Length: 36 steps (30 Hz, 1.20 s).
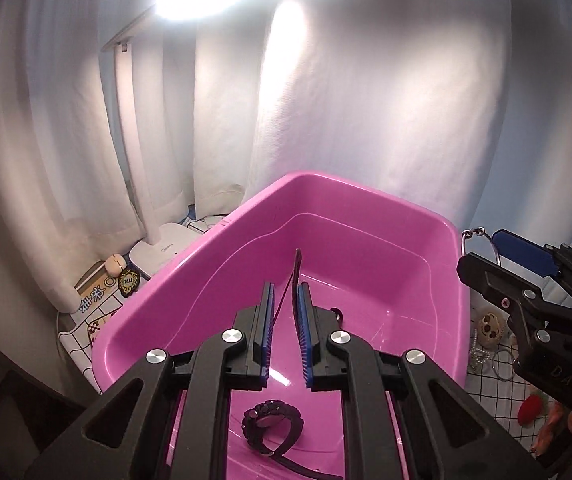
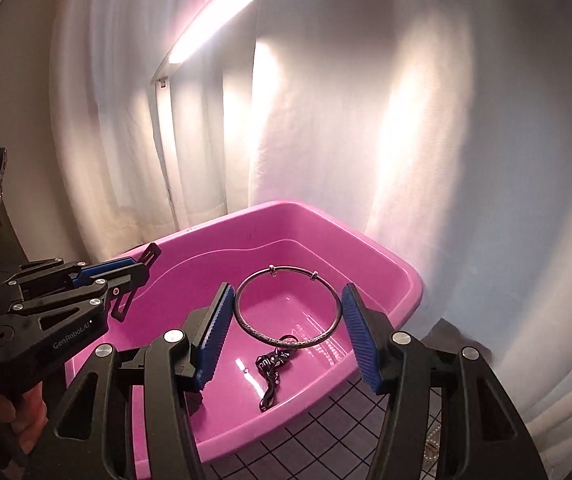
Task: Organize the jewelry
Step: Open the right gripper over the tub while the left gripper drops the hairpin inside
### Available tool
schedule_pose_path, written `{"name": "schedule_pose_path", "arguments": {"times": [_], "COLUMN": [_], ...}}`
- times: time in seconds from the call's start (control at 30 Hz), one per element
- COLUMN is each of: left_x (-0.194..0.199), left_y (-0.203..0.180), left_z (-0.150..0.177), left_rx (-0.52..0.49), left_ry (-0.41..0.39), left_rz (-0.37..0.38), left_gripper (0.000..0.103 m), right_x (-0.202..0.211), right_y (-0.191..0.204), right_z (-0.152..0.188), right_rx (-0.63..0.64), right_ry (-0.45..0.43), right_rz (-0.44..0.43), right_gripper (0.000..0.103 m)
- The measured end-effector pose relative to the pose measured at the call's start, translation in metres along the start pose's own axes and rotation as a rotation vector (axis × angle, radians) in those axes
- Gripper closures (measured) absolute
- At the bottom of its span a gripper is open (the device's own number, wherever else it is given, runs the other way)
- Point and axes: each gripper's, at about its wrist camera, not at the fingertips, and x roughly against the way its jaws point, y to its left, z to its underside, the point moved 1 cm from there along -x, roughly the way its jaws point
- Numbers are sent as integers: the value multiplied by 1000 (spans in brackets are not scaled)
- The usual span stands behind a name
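A pink tub sits on a bench covered in a grid-pattern cloth, with white curtains and a lit lamp behind it. A black watch already lies on its floor. The right claw hangs over the tub, half open around a metal bangle; the ring seems pinched across its width, so any twist could make it spring free and land outside. The left claw is all but shut on a thin dark strap, held by its edge; it could slip early or snag on the pads. More trinkets wait beside the tub.
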Motion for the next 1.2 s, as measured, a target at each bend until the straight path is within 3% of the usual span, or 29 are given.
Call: {"name": "schedule_pose_path", "arguments": {"times": [0.2,0.4,0.53,0.63,0.67,0.7,1.2], "left_x": [-27,-40,-47,-45,-42,-38,-23], "left_y": [18,24,28,35,35,35,26], "left_z": [21,28,29,27,26,24,22], "left_rx": [43,64,76,110,112,112,97], "left_ry": [118,173,210,212,195,172,177], "left_rz": [-20,-24,-66,-74,-82,-88,-124], "left_gripper": [90,86,81,49,30,19,18], "right_x": [-45,-57,-62,-66,-66,-66,-45], "right_y": [8,7,3,1,2,2,-5], "right_z": [3,7,8,9,9,9,9], "right_rx": [-14,-18,-36,-49,-48,-48,-83], "right_ry": [118,172,199,219,223,223,184], "right_rz": [-31,-20,11,23,31,32,31], "right_gripper": [49,49,49,46,45,45,45]}}
